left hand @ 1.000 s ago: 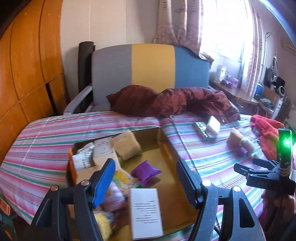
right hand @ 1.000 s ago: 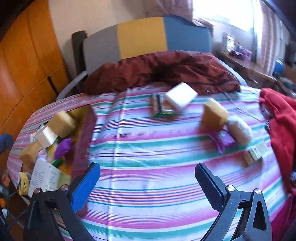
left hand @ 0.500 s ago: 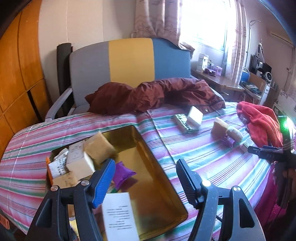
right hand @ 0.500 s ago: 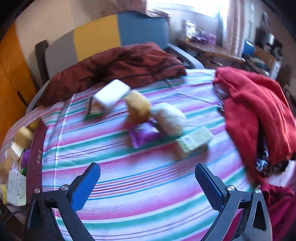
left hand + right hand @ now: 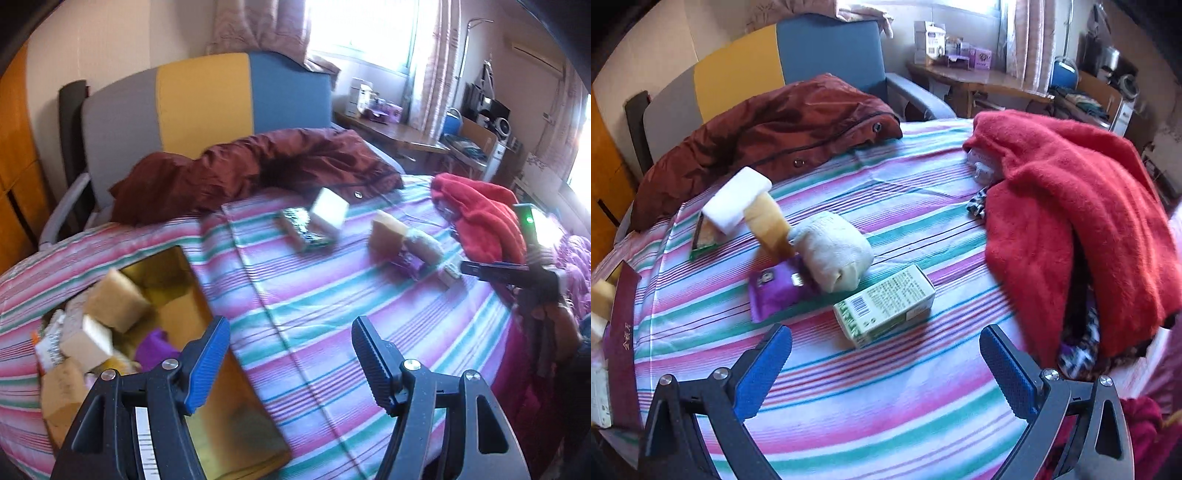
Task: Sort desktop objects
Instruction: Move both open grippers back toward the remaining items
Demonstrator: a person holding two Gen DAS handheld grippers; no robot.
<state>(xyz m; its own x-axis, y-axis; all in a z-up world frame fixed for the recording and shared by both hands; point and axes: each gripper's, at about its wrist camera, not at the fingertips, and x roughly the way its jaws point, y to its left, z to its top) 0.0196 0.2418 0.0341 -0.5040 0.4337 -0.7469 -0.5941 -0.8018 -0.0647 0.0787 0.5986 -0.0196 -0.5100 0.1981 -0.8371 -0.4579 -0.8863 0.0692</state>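
Observation:
My right gripper (image 5: 885, 345) is open and empty over the striped cloth, just in front of a green-and-white carton (image 5: 884, 305). Behind the carton lie a rolled white cloth (image 5: 834, 249), a purple packet (image 5: 775, 291), a tan sponge (image 5: 768, 225) and a white block (image 5: 737, 205). My left gripper (image 5: 290, 341) is open and empty too, hovering at the right edge of the gold-lined box (image 5: 221, 398), which holds sponges, a purple packet and small cartons. The right gripper (image 5: 495, 269) also shows at the right edge of the left wrist view.
A maroon jacket (image 5: 768, 136) lies at the back of the table against a grey, yellow and blue chair (image 5: 207, 96). A red fleece (image 5: 1071, 206) is heaped on the right. The box's maroon wall (image 5: 622, 332) stands at the far left.
Both grippers swung to the right across the table. The box slid to the left of the left view, and the carton and loose items came close under the right gripper.

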